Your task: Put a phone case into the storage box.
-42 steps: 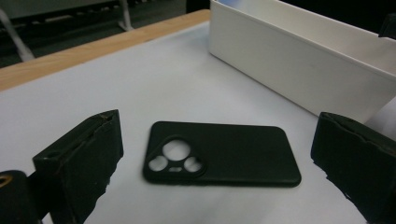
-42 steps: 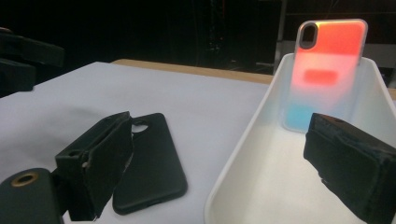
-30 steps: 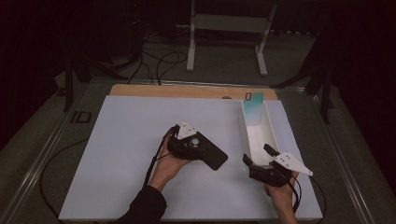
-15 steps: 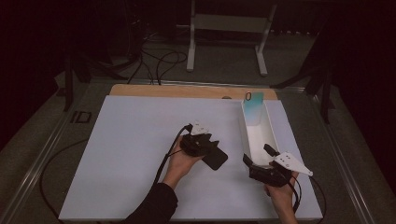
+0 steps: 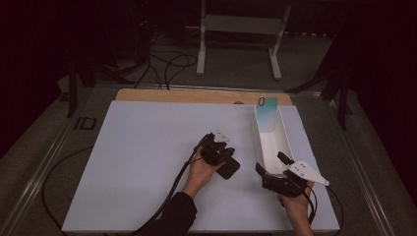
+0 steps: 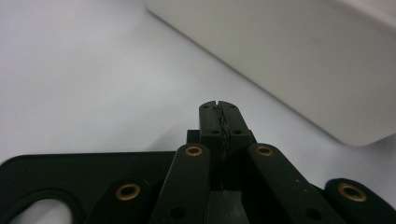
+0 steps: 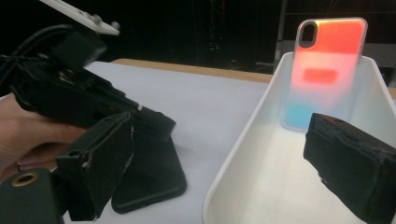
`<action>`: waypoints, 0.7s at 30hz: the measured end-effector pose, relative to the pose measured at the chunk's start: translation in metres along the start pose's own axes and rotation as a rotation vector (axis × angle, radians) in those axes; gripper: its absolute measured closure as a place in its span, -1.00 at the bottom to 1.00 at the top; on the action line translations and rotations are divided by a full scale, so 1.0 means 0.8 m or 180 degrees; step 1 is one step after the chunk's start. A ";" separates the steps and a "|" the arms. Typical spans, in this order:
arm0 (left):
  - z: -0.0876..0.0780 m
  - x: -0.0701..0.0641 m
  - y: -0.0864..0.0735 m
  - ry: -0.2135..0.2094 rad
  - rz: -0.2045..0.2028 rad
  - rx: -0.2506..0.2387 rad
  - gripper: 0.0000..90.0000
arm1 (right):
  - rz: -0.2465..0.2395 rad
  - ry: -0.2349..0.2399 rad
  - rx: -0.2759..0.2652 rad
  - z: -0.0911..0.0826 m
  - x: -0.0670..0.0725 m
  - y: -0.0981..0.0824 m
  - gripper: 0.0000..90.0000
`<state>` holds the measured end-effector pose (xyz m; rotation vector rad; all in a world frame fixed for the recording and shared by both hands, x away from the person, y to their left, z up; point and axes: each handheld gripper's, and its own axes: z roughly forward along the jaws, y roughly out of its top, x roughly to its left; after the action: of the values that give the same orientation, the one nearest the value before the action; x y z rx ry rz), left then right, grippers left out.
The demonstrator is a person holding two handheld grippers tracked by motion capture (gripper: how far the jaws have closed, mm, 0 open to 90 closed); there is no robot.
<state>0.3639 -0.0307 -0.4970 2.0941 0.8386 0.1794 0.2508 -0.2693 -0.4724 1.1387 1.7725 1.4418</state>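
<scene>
A black phone case (image 5: 231, 169) lies flat on the white table mat, left of a long white tray (image 5: 282, 142). My left gripper (image 5: 229, 159) rests over it, pointing toward the tray. Its jaws have just been closing and now meet in the left gripper view (image 6: 218, 108), with nothing visible between the pads; the black case (image 6: 70, 172) lies under them. A gradient phone case (image 7: 327, 70), orange fading to blue, leans upright against the tray's far end (image 5: 265, 114). My right gripper (image 5: 271, 164) stands open at the tray's near end, one jaw outside the left wall (image 7: 243, 140), the other over the inside.
The white mat (image 5: 147, 157) covers most of the table, with a wooden strip (image 5: 196, 96) along its far edge. Cables trail from both grippers toward the near edge. A white metal stand (image 5: 236, 44) and floor cables sit beyond the table.
My left gripper has moved right toward the tray and sunk onto the black case, and its jaws have gone from open to shut. The right gripper and the tray have stayed put.
</scene>
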 end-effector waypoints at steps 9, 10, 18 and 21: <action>0.028 -0.007 0.002 0.0021 -0.0020 0.0175 1.00 | -0.0005 0.0003 -0.0008 0.000 0.000 0.000 -0.82; 0.030 -0.008 0.002 0.0018 -0.0020 0.0201 1.00 | 0.0002 0.0005 -0.0010 0.000 0.000 0.000 -0.82; 0.045 -0.011 -0.001 -0.0012 -0.0013 0.0359 1.00 | -0.0005 0.0004 -0.0007 0.000 0.000 0.000 -0.82; 0.050 -0.012 -0.001 -0.0007 -0.0041 0.0373 1.00 | -0.0016 0.0001 0.0002 0.000 0.000 -0.001 -0.82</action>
<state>0.3722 -0.0630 -0.5212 2.1970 0.8799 0.1234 0.2508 -0.2691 -0.4730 1.1335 1.7749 1.4386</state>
